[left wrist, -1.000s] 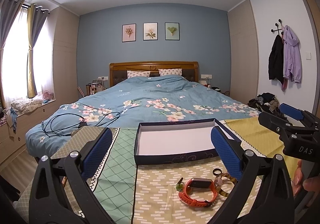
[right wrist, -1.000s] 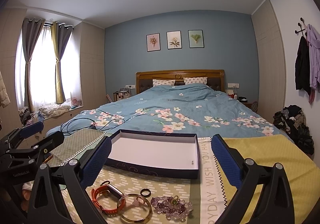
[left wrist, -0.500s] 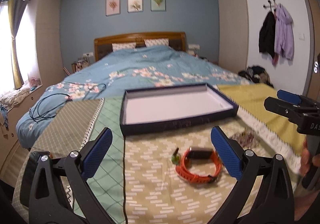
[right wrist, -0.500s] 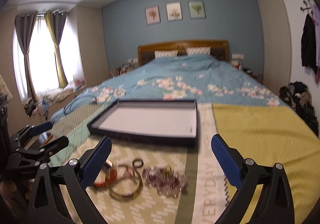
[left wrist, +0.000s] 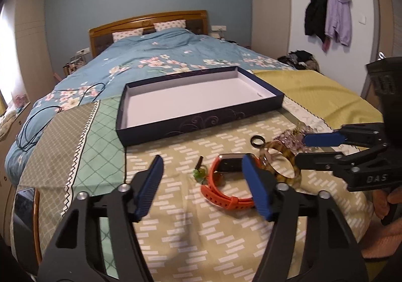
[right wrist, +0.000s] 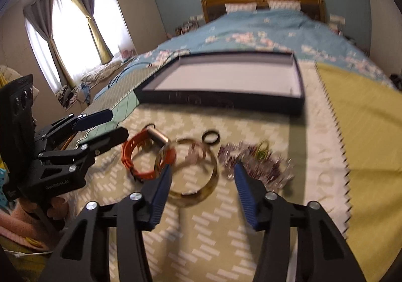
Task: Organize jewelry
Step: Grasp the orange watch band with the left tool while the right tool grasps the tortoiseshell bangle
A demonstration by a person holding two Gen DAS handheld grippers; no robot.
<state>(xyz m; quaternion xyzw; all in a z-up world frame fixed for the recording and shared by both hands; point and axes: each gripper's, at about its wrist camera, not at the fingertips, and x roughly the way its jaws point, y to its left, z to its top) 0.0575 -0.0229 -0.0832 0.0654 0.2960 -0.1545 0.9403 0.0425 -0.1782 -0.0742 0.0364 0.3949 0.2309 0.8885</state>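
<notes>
A shallow dark blue box point(left wrist: 198, 120) with a white inside lies empty on the patterned cloth; it also shows in the right wrist view point(right wrist: 226, 98). In front of it lie an orange watch point(left wrist: 223, 196), a small green charm point(left wrist: 199, 174), a black ring point(left wrist: 257, 141), an amber bangle point(left wrist: 289, 169) and purple beads point(left wrist: 291, 137). My left gripper point(left wrist: 202, 185) is open, low over the watch and charm. My right gripper point(right wrist: 202, 185) is open just above the bangle point(right wrist: 191, 194), with the watch point(right wrist: 140, 158), ring point(right wrist: 211, 136) and beads point(right wrist: 256, 163) beyond.
The cloth covers the foot of a bed with a blue floral quilt point(left wrist: 163, 60). A black cable point(left wrist: 37, 118) lies on the quilt at the left. A phone point(left wrist: 23, 214) sits at the near left edge. Coats point(left wrist: 326, 15) hang on the right wall.
Both grippers have tilted down and moved closer to the jewelry. Their jaws have narrowed but stay open. The right gripper has come in over the bangle.
</notes>
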